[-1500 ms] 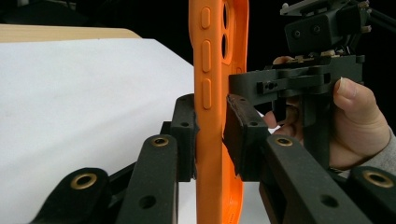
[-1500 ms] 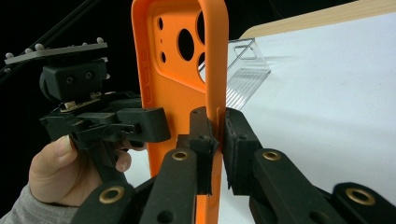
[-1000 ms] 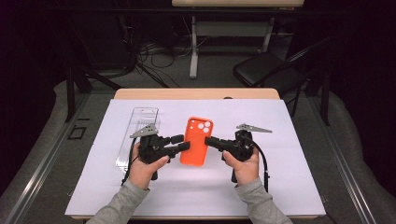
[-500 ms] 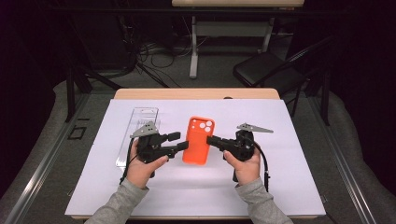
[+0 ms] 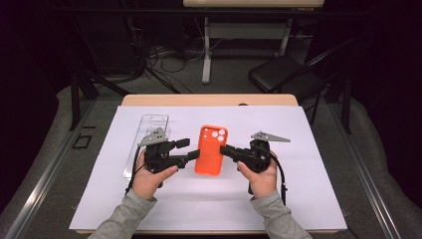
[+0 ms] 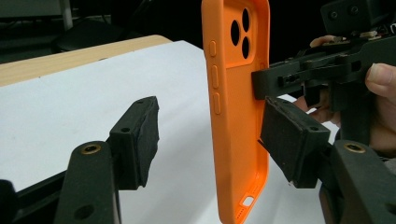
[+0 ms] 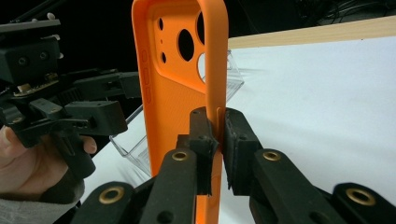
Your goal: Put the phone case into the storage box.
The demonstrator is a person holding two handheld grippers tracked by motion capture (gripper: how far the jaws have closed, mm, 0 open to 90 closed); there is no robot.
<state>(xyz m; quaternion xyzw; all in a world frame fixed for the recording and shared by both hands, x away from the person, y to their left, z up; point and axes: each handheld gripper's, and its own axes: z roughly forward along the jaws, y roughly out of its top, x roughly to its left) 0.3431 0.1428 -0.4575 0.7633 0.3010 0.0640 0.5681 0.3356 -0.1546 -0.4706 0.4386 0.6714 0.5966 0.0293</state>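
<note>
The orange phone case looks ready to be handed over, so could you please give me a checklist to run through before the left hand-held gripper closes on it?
1. Right hand-held gripper clamped on the orange phone case edge: ok, pads pinch its side wall.
2. Left hand-held gripper open: ok, jaws spread wide.
3. Case between the left pads: ok, one pad on each side in the left gripper view.
4. Left pads touching the case: not ok; the far one looks close, the near one stands clear.
5. Clear plastic tray out of the way: ok, it lies beyond the left hand.
6. Case lifted off the white sheet: cannot tell.
</note>
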